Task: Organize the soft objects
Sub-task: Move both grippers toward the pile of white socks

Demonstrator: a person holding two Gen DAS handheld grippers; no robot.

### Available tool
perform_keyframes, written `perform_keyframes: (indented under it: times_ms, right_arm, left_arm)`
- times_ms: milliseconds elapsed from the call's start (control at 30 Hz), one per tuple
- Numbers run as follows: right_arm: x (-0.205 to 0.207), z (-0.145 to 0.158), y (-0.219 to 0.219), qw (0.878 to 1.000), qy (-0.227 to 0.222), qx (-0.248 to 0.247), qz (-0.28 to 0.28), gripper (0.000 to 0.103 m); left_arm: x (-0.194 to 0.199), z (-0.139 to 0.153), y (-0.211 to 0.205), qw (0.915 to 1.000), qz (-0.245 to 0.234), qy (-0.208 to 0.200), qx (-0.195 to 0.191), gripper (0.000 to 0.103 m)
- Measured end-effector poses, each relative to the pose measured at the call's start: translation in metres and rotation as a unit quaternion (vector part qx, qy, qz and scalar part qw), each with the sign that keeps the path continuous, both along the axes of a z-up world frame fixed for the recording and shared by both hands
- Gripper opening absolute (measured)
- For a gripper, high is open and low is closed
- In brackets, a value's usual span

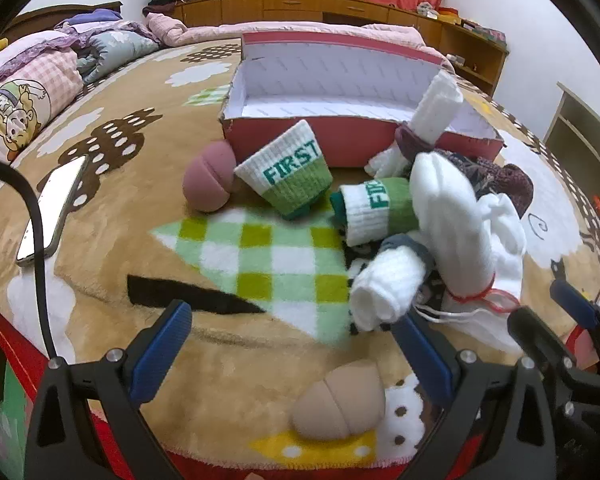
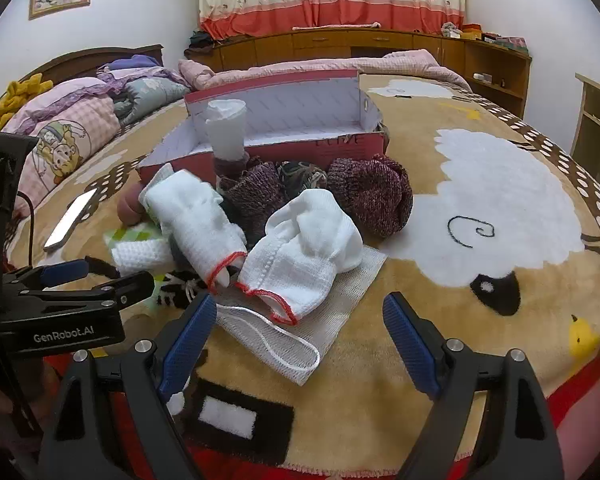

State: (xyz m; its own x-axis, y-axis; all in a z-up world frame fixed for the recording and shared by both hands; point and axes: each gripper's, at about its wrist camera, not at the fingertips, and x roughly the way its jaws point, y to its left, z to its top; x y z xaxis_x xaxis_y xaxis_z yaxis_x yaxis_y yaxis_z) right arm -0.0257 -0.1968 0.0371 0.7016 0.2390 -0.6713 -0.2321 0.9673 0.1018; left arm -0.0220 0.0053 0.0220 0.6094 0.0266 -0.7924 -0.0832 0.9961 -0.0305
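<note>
Both tongs, left (image 1: 288,360) & right (image 2: 300,344), we hold wide open, empty. Beige sock ball (image 1: 338,402) nearest. Sock pile (image 2: 300,240) on bed beside box (image 1: 340,80); box empty, sorting barely begun.

Left hand-held gripper (image 1: 290,342), black frame with blue ribbed pads, jaws spread wide, nothing between them, tilted downward. Right hand-held gripper (image 2: 296,334) (same black-and-blue build) likewise wide apart and empty, angled down, just beside the left one.
</note>
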Motion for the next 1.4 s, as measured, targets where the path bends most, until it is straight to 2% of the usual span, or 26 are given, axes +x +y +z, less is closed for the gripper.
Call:
perform_keyframes:
  times_ms: [767,1033,1400]
  right_arm:
    - [-0.007,0.003,0.003,1.0,0.0,-0.001,0.004,0.087]
    - [-0.008,0.003,0.003,1.0,0.0,0.0,0.005,0.087]
    - [-0.005,0.003,-0.007,1.0,0.003,-0.001,-0.004,0.087]
  left_arm:
    - [-0.016,0.011,0.015,0.9999,0.007,-0.011,-0.005,0.102]
    - [-0.02,0.017,0.011,0.9998,-0.008,-0.019,-0.008,0.102]
    - [-0.016,0.031,-0.015,0.998,-0.051,-0.035,-0.009,0.102]
